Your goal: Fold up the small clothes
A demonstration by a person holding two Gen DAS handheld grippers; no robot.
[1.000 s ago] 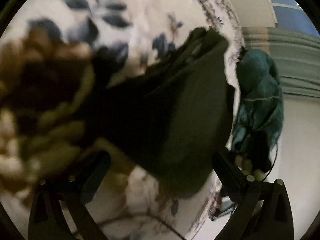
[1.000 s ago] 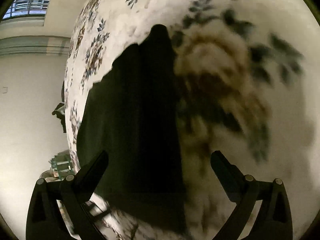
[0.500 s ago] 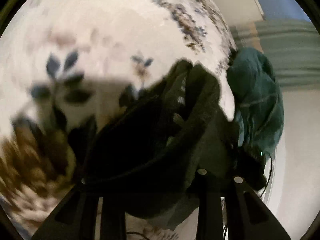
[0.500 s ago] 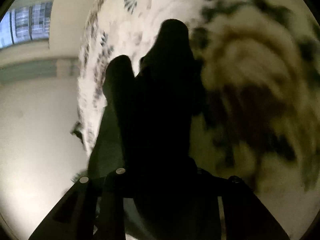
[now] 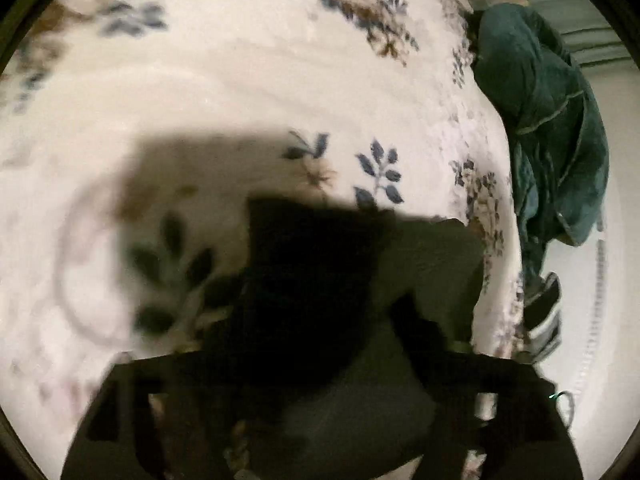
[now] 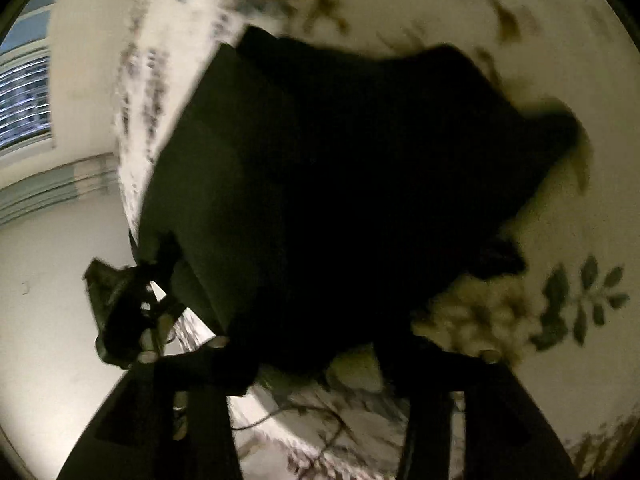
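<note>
A dark small garment (image 5: pixel 320 272) lies on the white floral bedspread (image 5: pixel 240 80) near its right edge. My left gripper (image 5: pixel 320 360) is right over its near end; the jaws stand partly apart with dark cloth between and around them, the contact too dark to read. In the right wrist view the same garment (image 6: pixel 340 168) is spread wide and fills the middle. My right gripper (image 6: pixel 316 356) sits at its near edge with jaws apart; whether cloth is pinched is hidden in the dark.
A teal garment (image 5: pixel 548 120) hangs off the bed's right edge. The other gripper (image 6: pixel 132 312) shows at the bed's left edge in the right wrist view. Beyond the bedspread (image 6: pixel 560 40) are a pale wall and a window (image 6: pixel 24 100).
Both grippers went from wide open, to closed on the garment half a second ago, to jaws apart now. The garment has been pulled and lies wider and flatter.
</note>
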